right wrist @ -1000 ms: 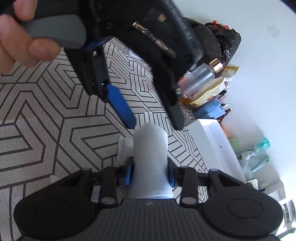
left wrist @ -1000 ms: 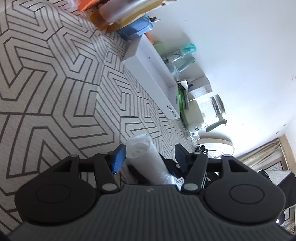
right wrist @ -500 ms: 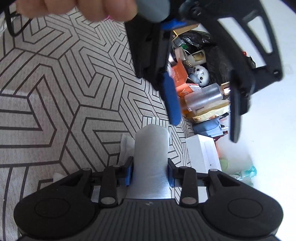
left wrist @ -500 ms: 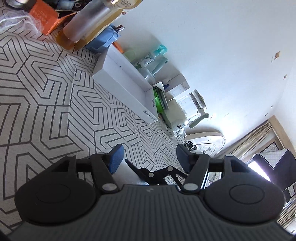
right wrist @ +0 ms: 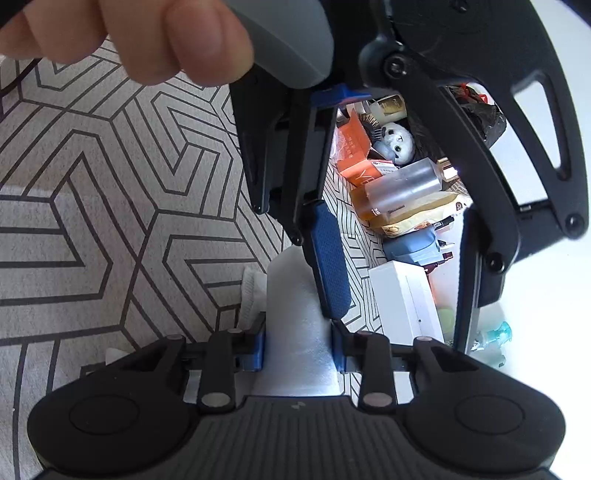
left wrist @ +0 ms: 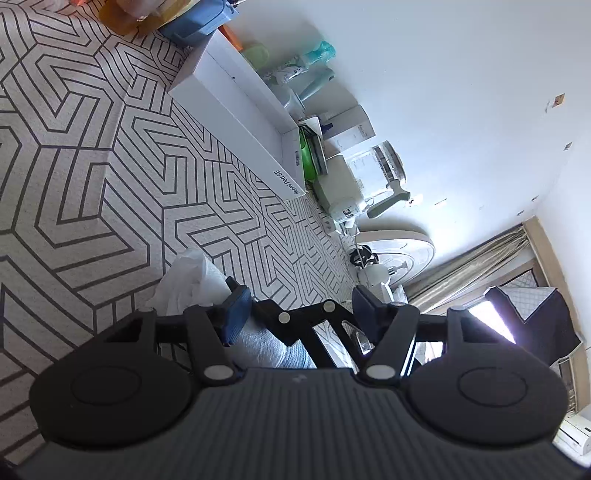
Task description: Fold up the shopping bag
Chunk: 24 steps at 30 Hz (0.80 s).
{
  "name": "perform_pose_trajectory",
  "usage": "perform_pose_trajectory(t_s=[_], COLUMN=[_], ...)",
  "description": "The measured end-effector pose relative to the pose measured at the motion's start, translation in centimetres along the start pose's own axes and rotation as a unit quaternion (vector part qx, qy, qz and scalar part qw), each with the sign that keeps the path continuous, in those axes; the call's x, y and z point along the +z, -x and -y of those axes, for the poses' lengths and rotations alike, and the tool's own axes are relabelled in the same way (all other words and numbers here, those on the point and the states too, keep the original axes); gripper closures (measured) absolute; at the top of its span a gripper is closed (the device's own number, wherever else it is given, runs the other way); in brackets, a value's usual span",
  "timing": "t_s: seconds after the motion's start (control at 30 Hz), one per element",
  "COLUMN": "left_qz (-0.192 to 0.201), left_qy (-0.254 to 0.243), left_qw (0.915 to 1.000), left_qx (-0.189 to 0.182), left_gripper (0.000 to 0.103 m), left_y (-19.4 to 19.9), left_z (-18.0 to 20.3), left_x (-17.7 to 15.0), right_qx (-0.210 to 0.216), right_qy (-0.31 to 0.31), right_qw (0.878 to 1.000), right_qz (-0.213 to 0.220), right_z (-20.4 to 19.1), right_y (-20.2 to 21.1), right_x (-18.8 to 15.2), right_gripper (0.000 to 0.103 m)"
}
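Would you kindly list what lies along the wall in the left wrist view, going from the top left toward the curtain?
Blue pouch → long white box → teal bottle → glass jug → white fan → curtain.

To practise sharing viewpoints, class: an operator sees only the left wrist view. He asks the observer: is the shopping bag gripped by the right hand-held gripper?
Observer: Yes, the right hand-held gripper is shut on the folded white shopping bag.
Operator: And my left hand-held gripper?
Observer: The left hand-held gripper hangs open over the bag, blue pad near its top edge.
Operator: Anything among the clutter?
Observer: A grey seal toy beside orange boxes.
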State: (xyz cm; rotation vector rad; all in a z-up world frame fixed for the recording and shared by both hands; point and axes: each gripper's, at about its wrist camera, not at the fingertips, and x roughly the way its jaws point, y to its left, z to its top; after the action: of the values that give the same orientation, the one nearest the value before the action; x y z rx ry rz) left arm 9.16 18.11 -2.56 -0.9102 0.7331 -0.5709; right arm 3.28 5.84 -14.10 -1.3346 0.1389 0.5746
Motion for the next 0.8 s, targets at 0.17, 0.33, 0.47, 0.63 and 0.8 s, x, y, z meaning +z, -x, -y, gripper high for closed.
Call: perform_pose_trajectory(t_s=[0.17,0.33,0.47,0.63,0.8], left_qz=[0.005,0.014,0.023,0.031,0.036], left_qy=[-0.001,-0.002,0.000,0.005,0.009], left_qw=[0.9998,0.9998,0.9995,0.9983,0.9980], left_qx=[0.018,0.015,0.022,0.049,0.052], left_gripper=[0.042,0.042,0.042,0.042,0.043], left_y=[-0.1,0.2,0.4,0.3,0.4], left_z=[-0.2,-0.4,-0.5,-1.0,-1.3], left_x=[0.0,-0.3,-0.7,-0.8,-1.1], right_qx=[0.007,0.015,0.006,-0.001,0.028], right_qy=[-0.001,-0.001,0.026,0.049,0.021], right_qw=[1.000,1.000,1.000,0.999,0.999], right_qz=[0.005,0.009,0.011,0.013,0.018], right_z=[0.3,0.5,0.1,0.3,1.6], right_y=[-0.7,-1.5,-2.1,-2.6,-3.7], right_x=[-0.4,-0.7,-0.9,-0.8,-1.1], right_gripper=[0.068,0.068,0.067,0.044,0.046])
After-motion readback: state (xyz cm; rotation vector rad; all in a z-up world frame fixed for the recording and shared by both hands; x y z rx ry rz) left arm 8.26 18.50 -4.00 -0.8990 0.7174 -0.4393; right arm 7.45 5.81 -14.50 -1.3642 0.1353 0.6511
